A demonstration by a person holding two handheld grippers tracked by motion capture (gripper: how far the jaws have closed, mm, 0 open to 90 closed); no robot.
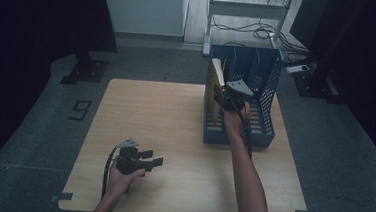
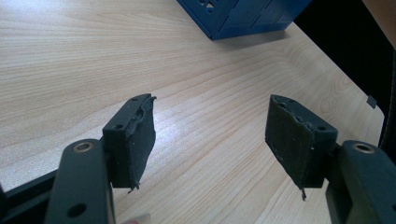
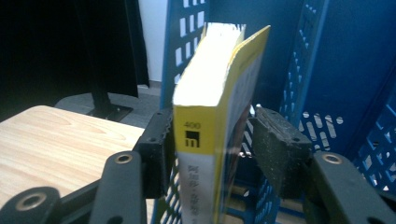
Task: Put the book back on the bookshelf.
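I see a pale wood-grain worktop [image 2: 196,74] with a soft sheen. The blue file rack [image 3: 322,70] looks like perforated matt plastic. The book [image 3: 205,135] has a glossy yellow cover and rough-cut paper pages. The fingers' [image 2: 135,140] black pads look rubbery and matt.

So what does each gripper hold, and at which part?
Left gripper: nothing. Right gripper is around the yellow book, at its spine end, in the blue rack; a firm hold cannot be told.

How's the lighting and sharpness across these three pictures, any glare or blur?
High view: dim overall, dark surroundings, the pale wooden table modestly lit. Left gripper view: bright, soft glare on the wood, open left tongs sharp. Right gripper view: the yellow paperback book is close and slightly soft.
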